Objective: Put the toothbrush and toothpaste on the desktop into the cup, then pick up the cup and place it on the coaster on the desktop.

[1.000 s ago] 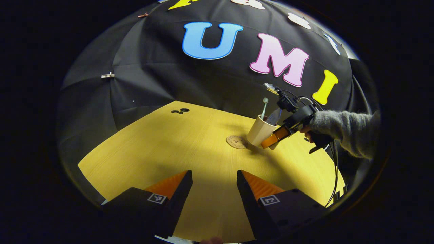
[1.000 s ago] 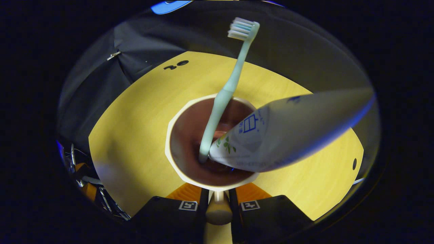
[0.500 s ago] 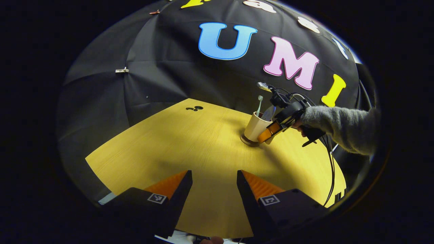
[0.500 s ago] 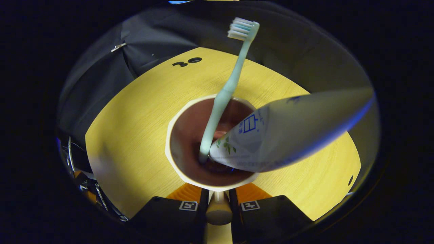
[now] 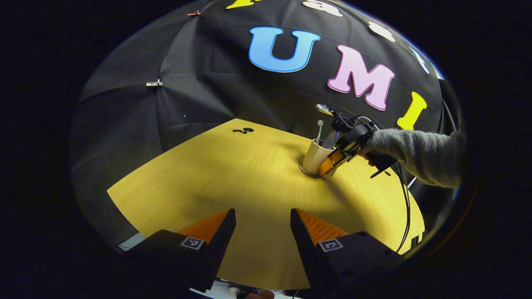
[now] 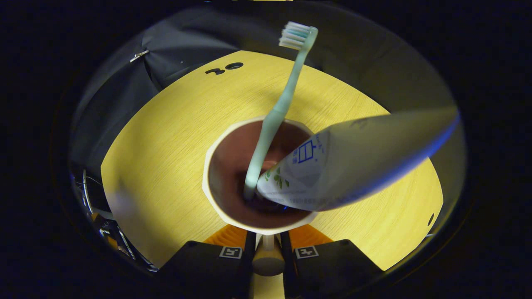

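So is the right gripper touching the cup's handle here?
Touching. The right gripper view shows the right gripper with both fingers pressed against the handle of the cup.

dim booth | desk [image 5: 232, 174] brightly lit | edges fisheye-curved | toothpaste tube [image 6: 374, 158] close, blurred

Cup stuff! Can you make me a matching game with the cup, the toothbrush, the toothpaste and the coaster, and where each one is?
1 cup
2 toothbrush
3 toothpaste
4 coaster

a under the cup
b leaning right in the cup, printed
c standing in the cup, bristles up
d handle pinched by the right gripper

Pairs: 1-d, 2-c, 3-b, 4-a
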{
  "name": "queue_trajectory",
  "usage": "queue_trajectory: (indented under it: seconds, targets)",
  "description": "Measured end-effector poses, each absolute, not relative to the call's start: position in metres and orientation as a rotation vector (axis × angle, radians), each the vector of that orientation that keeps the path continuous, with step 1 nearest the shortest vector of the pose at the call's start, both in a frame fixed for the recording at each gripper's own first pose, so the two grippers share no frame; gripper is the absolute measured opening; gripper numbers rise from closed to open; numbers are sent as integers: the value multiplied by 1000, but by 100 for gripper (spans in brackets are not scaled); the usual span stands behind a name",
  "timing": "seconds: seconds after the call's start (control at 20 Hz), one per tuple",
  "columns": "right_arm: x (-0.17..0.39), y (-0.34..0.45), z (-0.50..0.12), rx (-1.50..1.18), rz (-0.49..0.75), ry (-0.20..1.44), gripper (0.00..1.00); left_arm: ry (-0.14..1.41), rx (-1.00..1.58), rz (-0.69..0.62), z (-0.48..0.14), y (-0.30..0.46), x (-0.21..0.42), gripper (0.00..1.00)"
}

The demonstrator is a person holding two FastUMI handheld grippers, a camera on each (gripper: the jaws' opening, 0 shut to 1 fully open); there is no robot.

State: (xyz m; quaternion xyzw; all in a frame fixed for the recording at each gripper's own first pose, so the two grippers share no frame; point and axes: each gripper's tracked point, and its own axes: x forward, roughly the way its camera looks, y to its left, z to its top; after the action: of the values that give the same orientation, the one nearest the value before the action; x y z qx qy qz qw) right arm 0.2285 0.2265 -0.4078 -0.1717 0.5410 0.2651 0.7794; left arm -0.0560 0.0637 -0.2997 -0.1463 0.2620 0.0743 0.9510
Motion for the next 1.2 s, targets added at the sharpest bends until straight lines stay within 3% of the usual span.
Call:
queue_trajectory:
  seconds: [0.1,0.15,0.25,0.3,0.4,0.45,0.55,0.65,0.8,1.2]
  targets:
    - [228,228,-408,-357,572,1177,27,533,-298,148,-298,62,-56,84]
    - [228,228,-408,-354,573,1178,27,531,-294,148,-297,61,-55,84]
    - [227,225,-404,-362,575,1170,41,531,-286,143,-294,59,-54,84]
    - [229,224,-399,-359,575,1162,29,531,-280,142,-293,58,-54,84]
    - [228,225,-394,-326,573,1157,51,532,-271,138,-287,56,-55,84]
    - [228,225,-390,-316,568,1151,70,532,-267,137,-284,56,-55,84]
    - [226,224,-379,-299,565,1133,88,531,-257,130,-276,54,-56,84]
    - [220,221,-365,-263,562,1126,85,530,-239,122,-266,52,-56,84]
    - [206,220,-329,-191,572,1087,98,515,-212,102,-245,45,-52,84]
    - [154,186,-208,-17,513,871,98,438,-142,-3,-179,19,-21,84]
